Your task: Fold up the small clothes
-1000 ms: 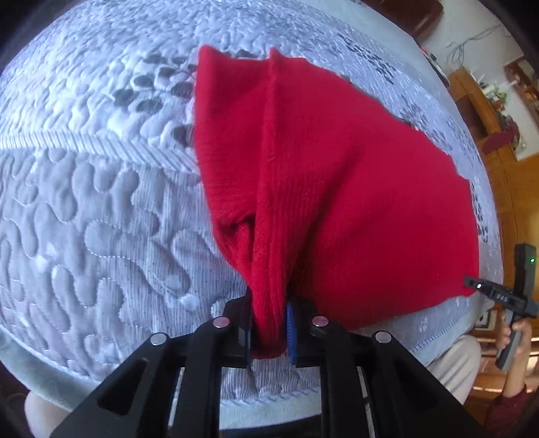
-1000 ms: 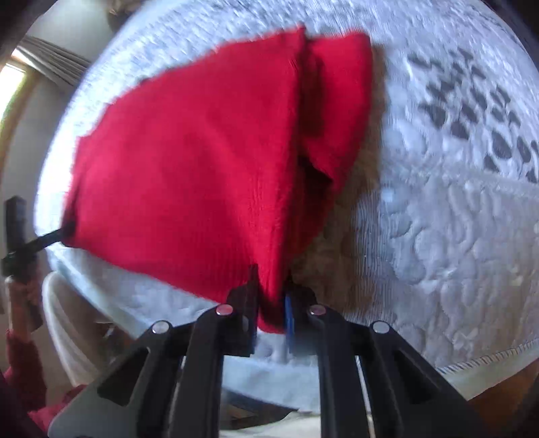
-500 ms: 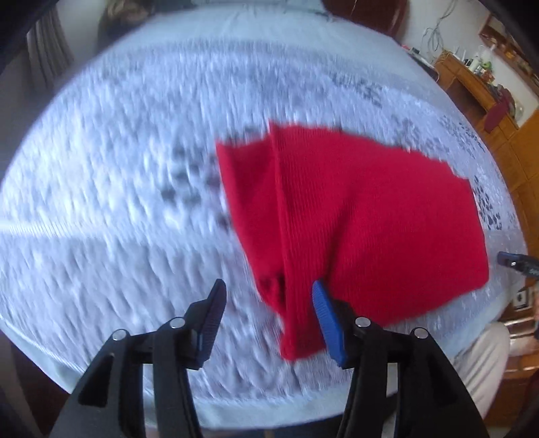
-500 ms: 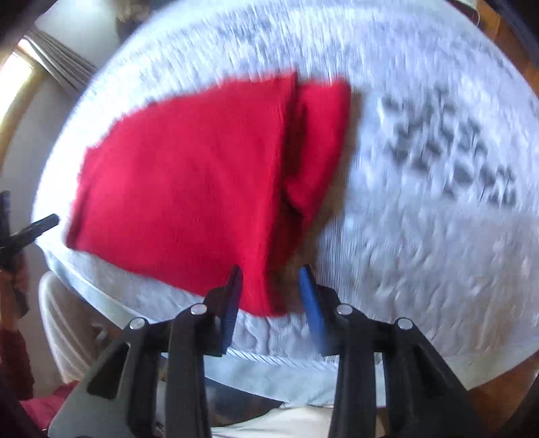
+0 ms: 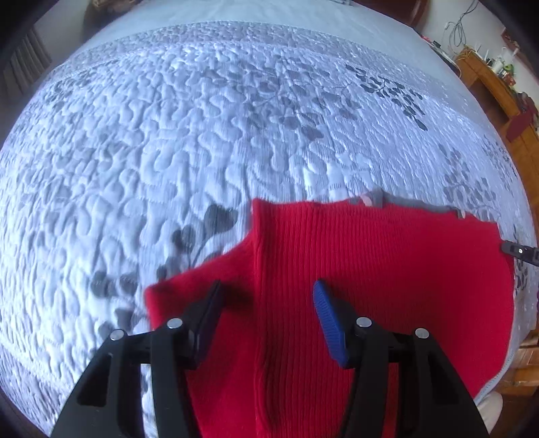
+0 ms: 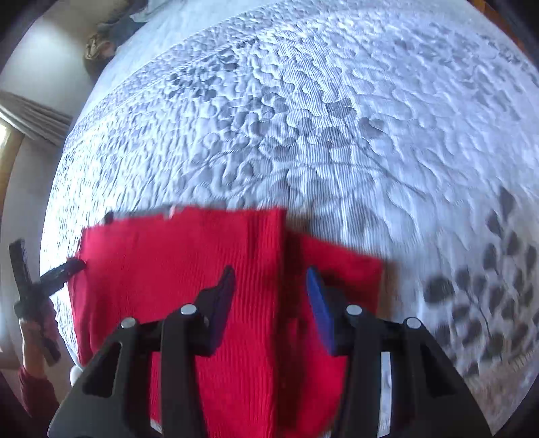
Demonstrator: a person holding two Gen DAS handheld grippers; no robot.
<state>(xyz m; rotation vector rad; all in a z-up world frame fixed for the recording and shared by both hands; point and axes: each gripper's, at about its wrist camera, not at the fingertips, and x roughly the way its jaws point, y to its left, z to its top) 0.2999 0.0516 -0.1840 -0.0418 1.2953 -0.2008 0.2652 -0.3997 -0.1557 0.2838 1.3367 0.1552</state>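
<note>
The red knit garment (image 5: 370,269) lies folded flat at the near edge of the quilted bed (image 5: 202,134). The left gripper (image 5: 266,310) hangs over it, jaws parted and empty. The right gripper (image 6: 269,293) has just been opening and grips nothing.

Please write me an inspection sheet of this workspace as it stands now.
Surface: quilt, white with grey leaf print, covers the bed.
Job's things: red knit lies flat near the bed edge, one fold laid along its length.
Clutter: nothing seen on the quilt.
Grippers: left tool open above the knit, having just opened; right tool open, jaws just widening, nothing pinched.
Cables: wires on the far wall.
Surroundings: wooden shelf with small items; curtain by a window.
</note>
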